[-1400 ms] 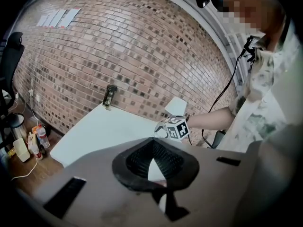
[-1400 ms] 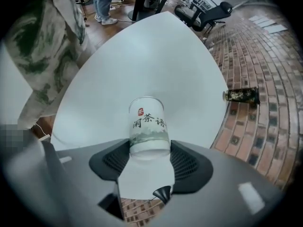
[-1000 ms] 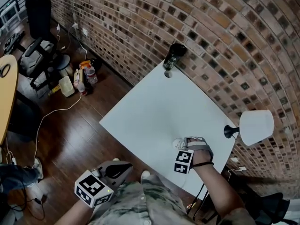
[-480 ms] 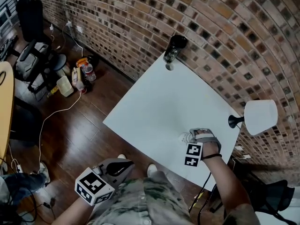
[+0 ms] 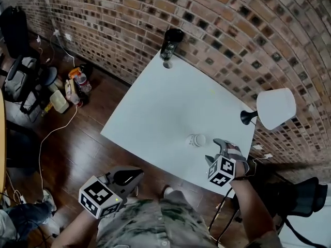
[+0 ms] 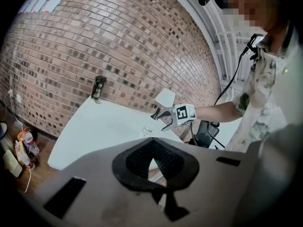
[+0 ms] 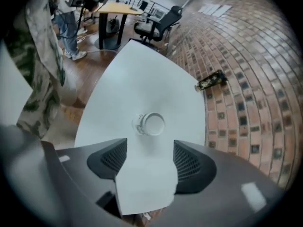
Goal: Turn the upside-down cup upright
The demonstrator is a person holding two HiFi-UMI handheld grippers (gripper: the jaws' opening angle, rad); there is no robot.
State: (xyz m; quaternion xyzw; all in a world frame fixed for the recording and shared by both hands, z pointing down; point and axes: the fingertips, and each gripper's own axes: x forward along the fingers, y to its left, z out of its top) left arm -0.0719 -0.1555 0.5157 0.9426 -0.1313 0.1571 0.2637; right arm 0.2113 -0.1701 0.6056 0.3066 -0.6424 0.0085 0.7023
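Observation:
A clear glass cup (image 5: 196, 140) stands alone on the white table (image 5: 160, 102), near its front right part. From above in the right gripper view the cup (image 7: 150, 125) shows a round rim. My right gripper (image 5: 213, 150) hangs above the table just right of the cup and apart from it. Its jaws have just opened off the cup and eased in slightly; nothing is between them now (image 7: 150, 150). My left gripper (image 5: 138, 174) is held off the table's near edge, jaws together and empty (image 6: 154, 162).
A dark bottle (image 5: 169, 44) stands at the table's far corner against the brick wall. A white-shaded lamp (image 5: 274, 109) sits at the right edge. Bottles and bags (image 5: 77, 81) and a cable lie on the wooden floor to the left.
The right gripper was closed around the cup; it has let go, lifted and drawn back to the right. The cup stays on the table. The left gripper has hardly moved.

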